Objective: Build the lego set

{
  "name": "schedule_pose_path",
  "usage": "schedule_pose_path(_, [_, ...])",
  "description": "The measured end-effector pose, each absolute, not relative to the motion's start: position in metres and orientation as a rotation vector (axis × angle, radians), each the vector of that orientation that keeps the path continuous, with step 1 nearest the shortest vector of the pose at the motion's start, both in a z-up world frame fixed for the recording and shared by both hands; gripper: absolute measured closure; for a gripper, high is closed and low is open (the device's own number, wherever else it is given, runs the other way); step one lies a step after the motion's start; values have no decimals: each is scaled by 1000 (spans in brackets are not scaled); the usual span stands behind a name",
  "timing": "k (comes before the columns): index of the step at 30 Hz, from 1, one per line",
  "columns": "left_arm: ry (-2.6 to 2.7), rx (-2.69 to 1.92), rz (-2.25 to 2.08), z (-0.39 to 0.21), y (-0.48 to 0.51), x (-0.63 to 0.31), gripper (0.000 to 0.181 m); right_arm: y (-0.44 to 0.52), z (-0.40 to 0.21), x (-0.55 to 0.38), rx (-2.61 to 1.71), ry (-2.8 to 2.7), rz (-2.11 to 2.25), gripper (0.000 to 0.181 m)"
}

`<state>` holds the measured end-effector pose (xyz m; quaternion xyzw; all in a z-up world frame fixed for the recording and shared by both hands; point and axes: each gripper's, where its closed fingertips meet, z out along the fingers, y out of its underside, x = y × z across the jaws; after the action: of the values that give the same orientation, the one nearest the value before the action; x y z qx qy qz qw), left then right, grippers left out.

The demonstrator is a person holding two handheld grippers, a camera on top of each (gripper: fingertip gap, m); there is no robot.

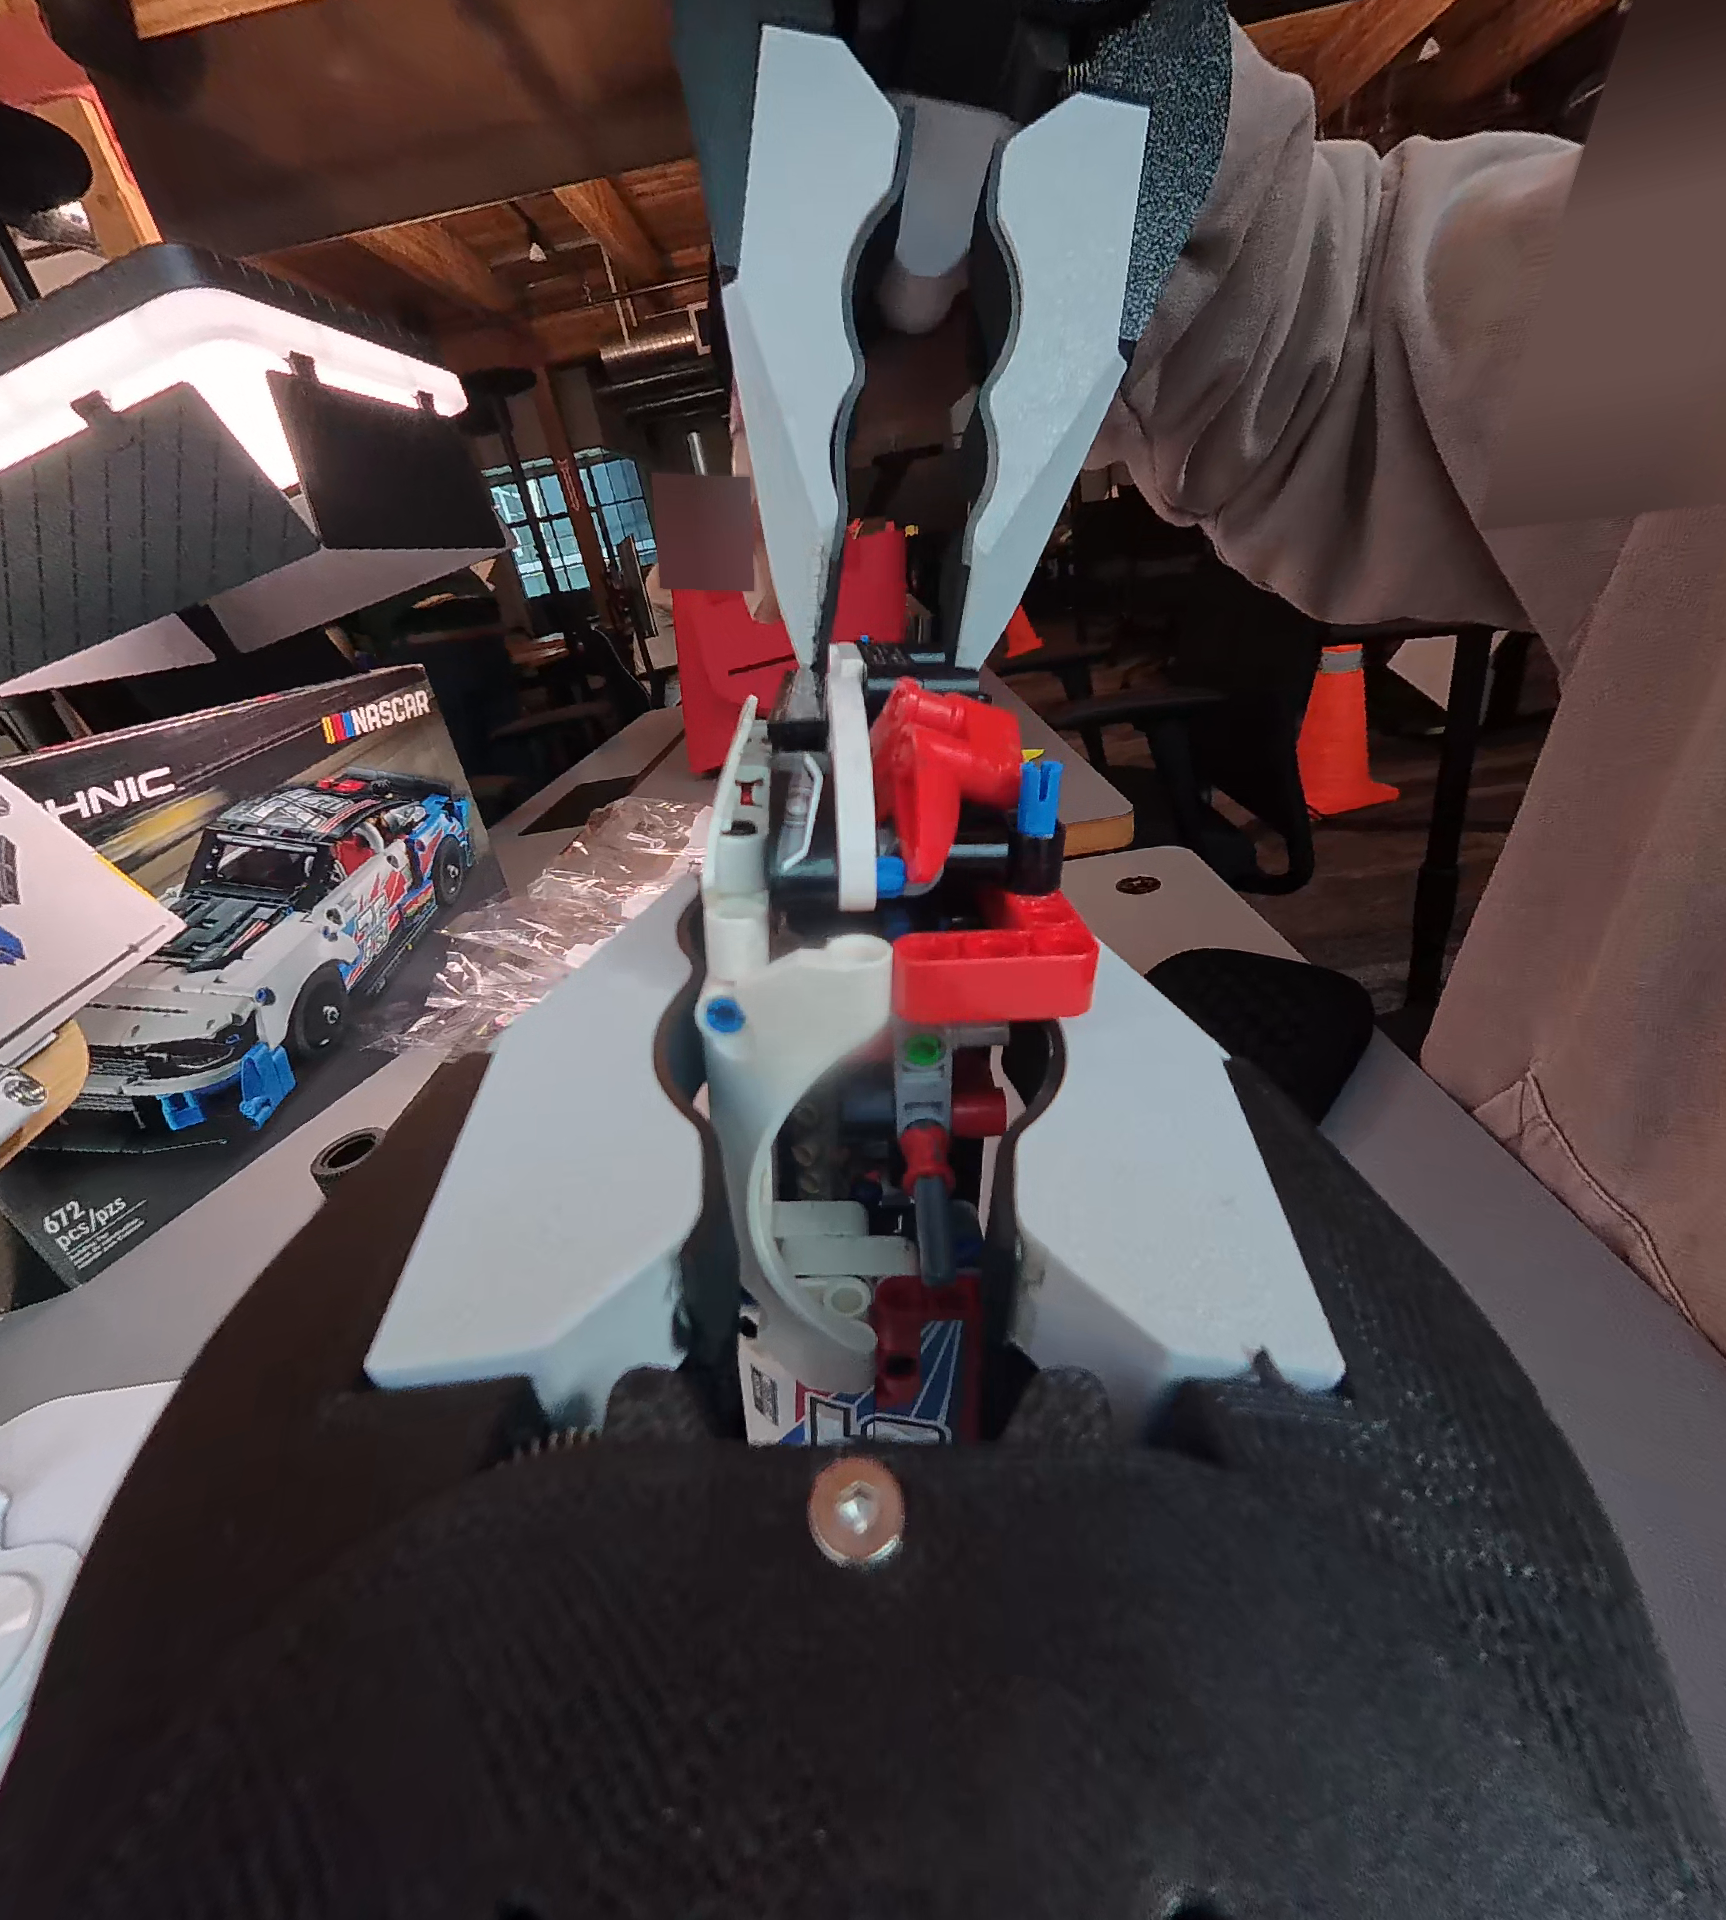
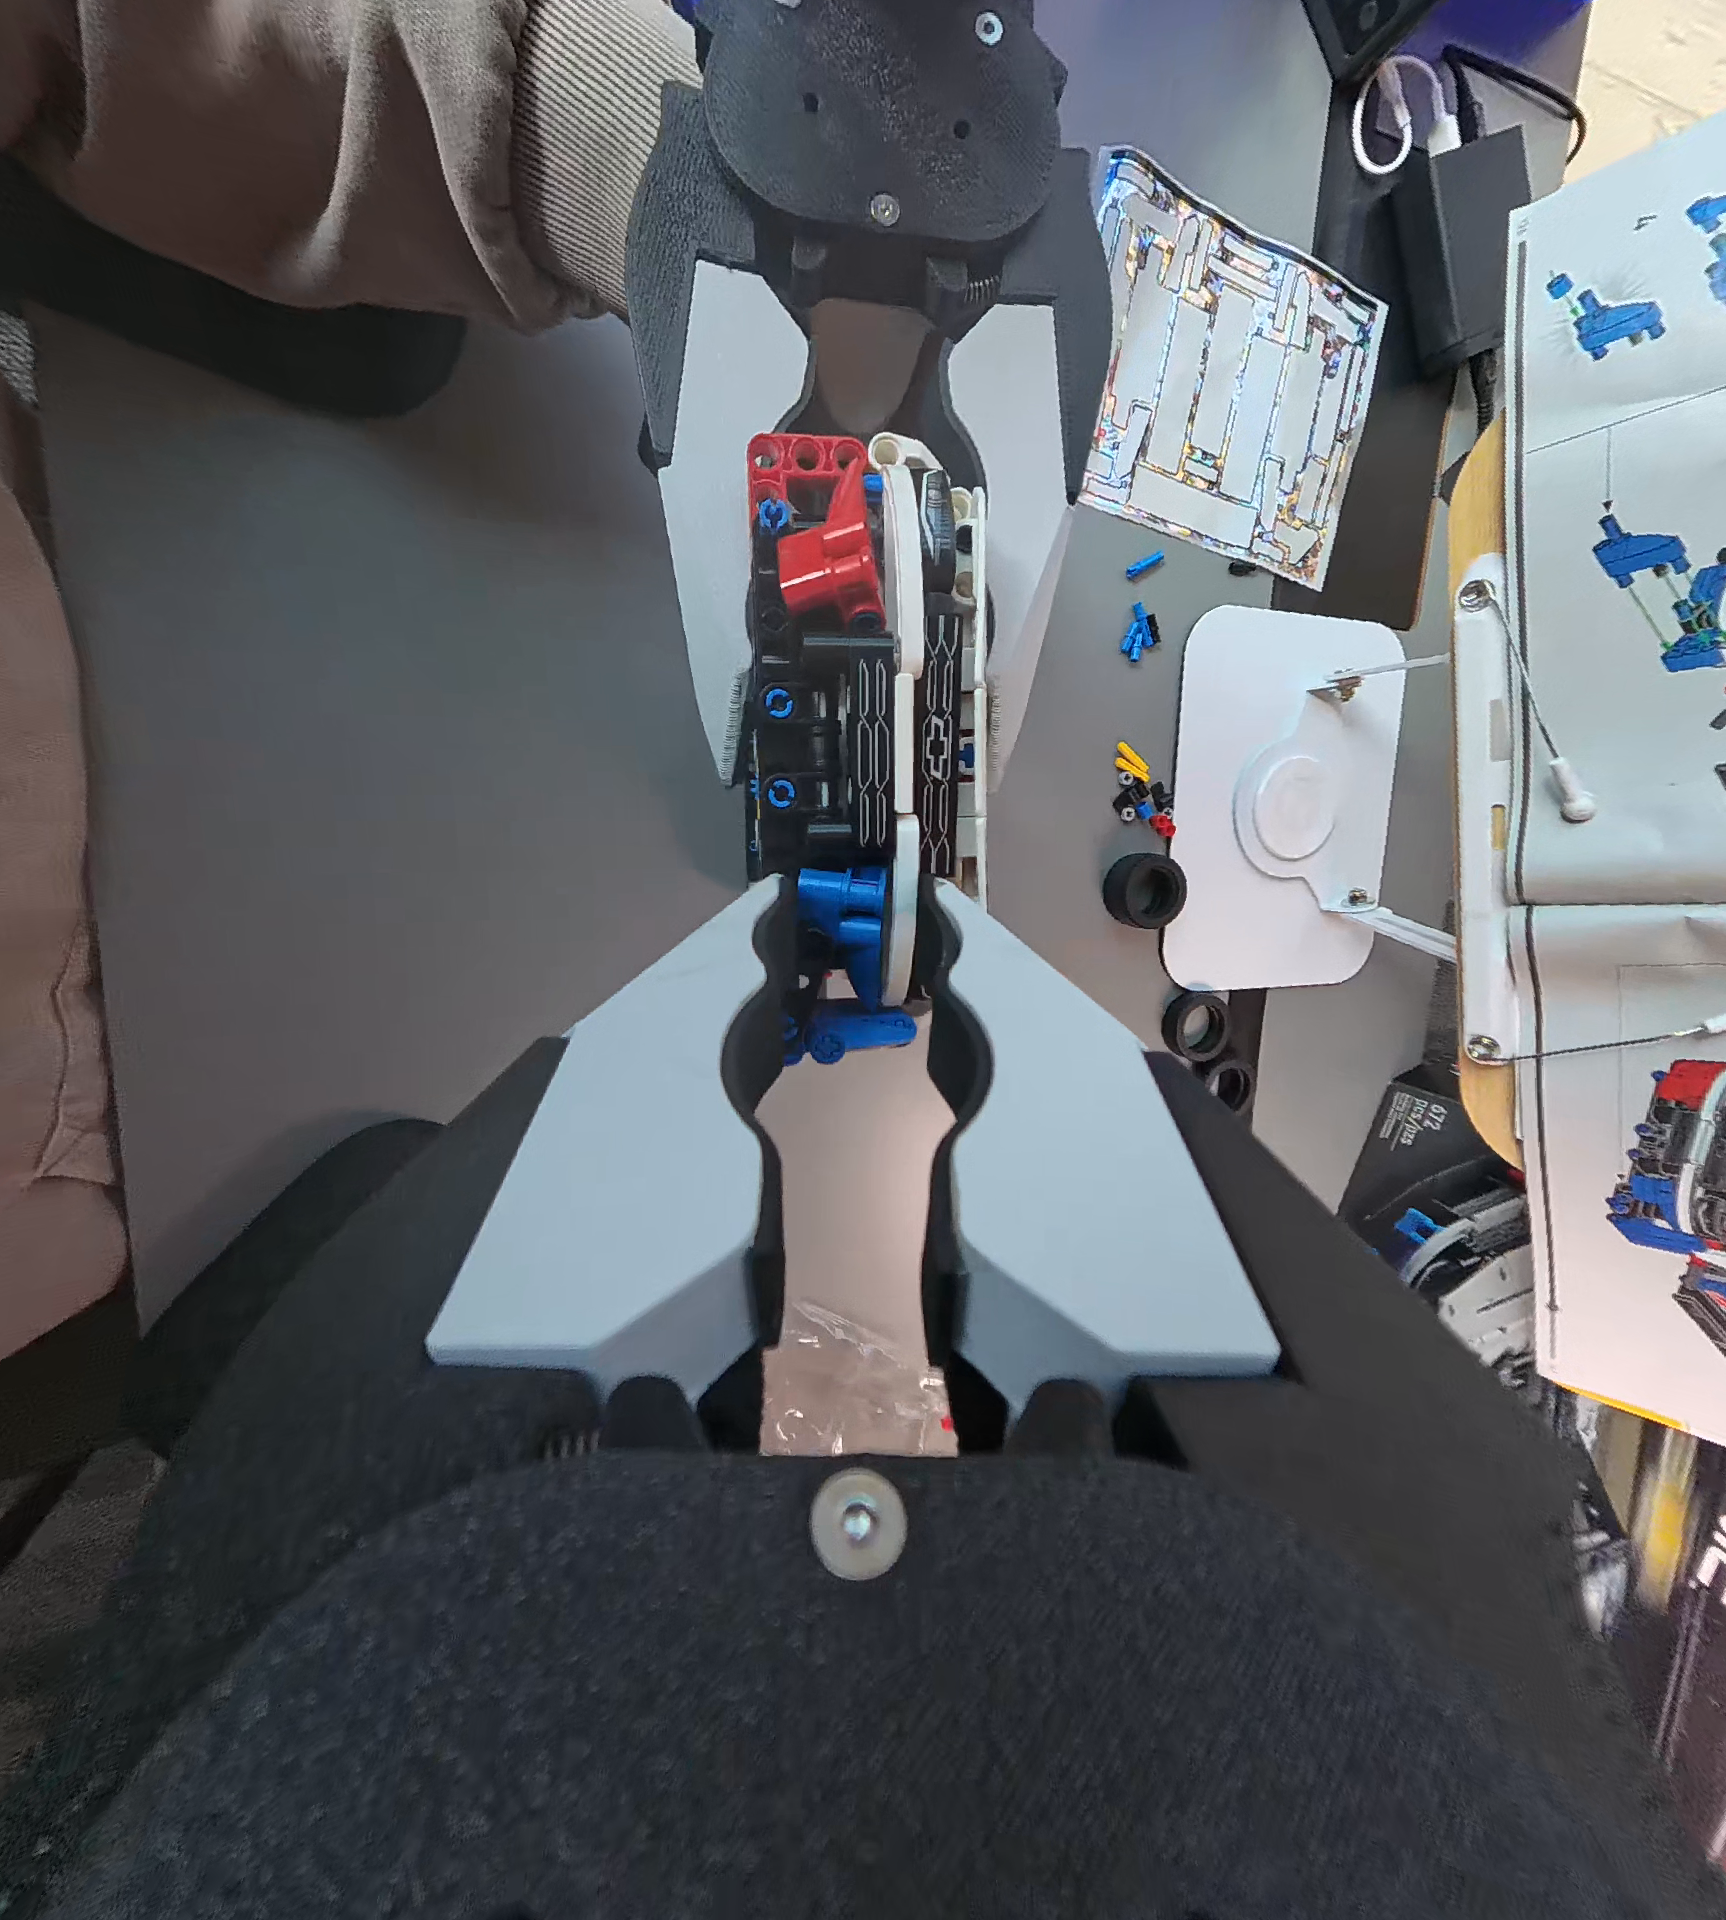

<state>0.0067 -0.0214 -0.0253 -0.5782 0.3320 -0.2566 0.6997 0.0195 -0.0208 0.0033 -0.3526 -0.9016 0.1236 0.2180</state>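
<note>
A partly built Lego car section (image 1: 994, 956) of white, black, red and blue parts is held in the air between both grippers. My left gripper (image 1: 885, 925) is shut on one end, with the white wheel arch and a red beam between its fingers. My right gripper (image 1: 890, 665) comes down from above and pinches the far, top end. In the right wrist view, my right gripper (image 2: 859, 894) is shut on the blue end of the section (image 2: 869, 707). The left gripper (image 2: 864, 769) clamps the red-and-white end from the opposite side, above the grey table.
The set's box (image 1: 246, 883) and clear plastic bags (image 1: 547, 914) lie at the left. The open instruction booklet (image 2: 1669, 727) on a stand, a sticker sheet (image 2: 1233, 374), loose small pieces (image 2: 1139, 800) and black tyres (image 2: 1145, 888) lie to the right. A person's sleeve (image 1: 1358, 364) is close. Left tips to right tips: about 4 cm.
</note>
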Motion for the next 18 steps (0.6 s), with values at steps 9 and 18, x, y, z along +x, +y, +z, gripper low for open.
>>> schedule_pose_path(9, [710, -1290, -577, -25, -19, 5, 127, -13, 25, 18, -999, -2400, 511, 150])
schedule_pose_path(18, [699, -1300, -586, -25, -18, 3, 127, -13, 4, 17, -963, -2463, 341, 162])
